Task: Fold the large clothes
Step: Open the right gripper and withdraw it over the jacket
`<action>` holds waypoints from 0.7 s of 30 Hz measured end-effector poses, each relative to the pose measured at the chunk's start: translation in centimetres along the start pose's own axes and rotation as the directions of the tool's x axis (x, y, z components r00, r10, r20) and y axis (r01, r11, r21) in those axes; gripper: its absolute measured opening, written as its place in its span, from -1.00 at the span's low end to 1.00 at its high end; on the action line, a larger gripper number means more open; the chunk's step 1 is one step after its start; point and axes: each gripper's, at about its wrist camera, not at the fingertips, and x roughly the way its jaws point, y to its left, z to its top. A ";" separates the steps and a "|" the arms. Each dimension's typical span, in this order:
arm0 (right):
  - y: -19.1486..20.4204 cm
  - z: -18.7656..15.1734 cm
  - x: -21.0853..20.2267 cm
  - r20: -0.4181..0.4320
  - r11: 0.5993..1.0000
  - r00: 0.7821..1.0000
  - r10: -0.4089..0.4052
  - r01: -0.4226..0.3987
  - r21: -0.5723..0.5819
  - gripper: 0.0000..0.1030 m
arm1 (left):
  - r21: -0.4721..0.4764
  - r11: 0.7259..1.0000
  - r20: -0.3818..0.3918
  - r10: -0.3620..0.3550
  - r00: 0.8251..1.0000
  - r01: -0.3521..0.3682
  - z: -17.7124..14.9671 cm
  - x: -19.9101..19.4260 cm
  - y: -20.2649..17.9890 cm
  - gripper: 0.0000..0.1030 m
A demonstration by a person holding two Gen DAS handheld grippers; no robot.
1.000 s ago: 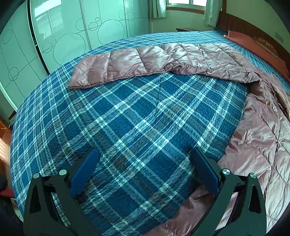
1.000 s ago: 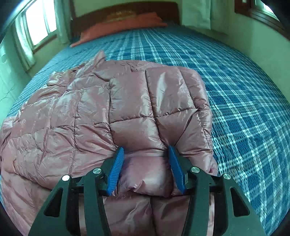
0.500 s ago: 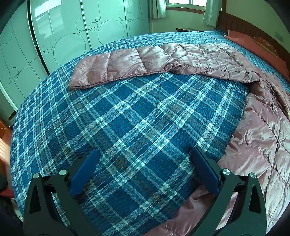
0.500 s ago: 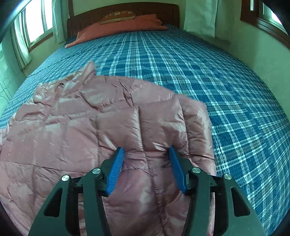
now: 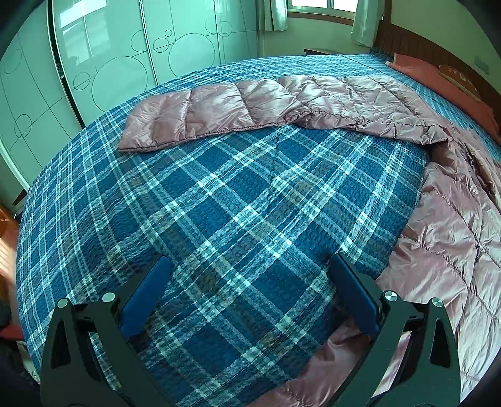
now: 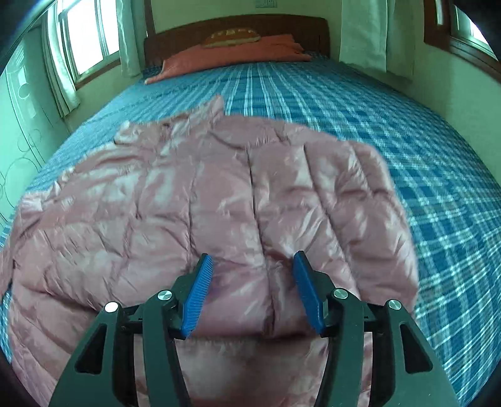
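Note:
A shiny pink quilted down jacket (image 6: 219, 203) lies on a blue plaid bed (image 6: 422, 156). In the right wrist view its right sleeve is folded over the body, and my right gripper (image 6: 252, 291) hovers just above it, open and empty. In the left wrist view the jacket's body (image 5: 451, 250) lies at the right and its other sleeve (image 5: 219, 109) stretches out flat to the left across the far part of the bed. My left gripper (image 5: 250, 294) is open and empty over bare bedspread (image 5: 235, 203), with the jacket's hem by its right finger.
A wooden headboard (image 6: 238, 28) and orange pillows (image 6: 231, 53) stand at the bed's head. A wardrobe with circle-patterned sliding doors (image 5: 125, 56) runs along the left of the bed. Curtained windows (image 6: 87, 40) are in the walls.
My right gripper has let go of the folded sleeve, opened wider and drawn back and up from the jacket. The left gripper has not moved.

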 end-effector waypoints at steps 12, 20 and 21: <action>0.4 -0.8 -1.8 0.039 1.000 0.999 -0.024 0.024 0.008 0.10 | -0.017 0.999 -0.024 -0.033 0.999 0.032 0.0 0.2 1.8 0.96; 0.9 -2.0 -5.3 0.085 1.000 0.996 0.002 0.000 -0.022 0.11 | -0.065 0.990 -0.013 -0.130 0.991 0.128 2.1 0.0 5.5 0.96; 0.9 -1.7 -5.1 0.084 1.000 0.996 0.003 -0.002 -0.014 0.11 | -0.084 0.988 -0.006 -0.132 0.991 0.131 2.8 0.1 6.2 0.96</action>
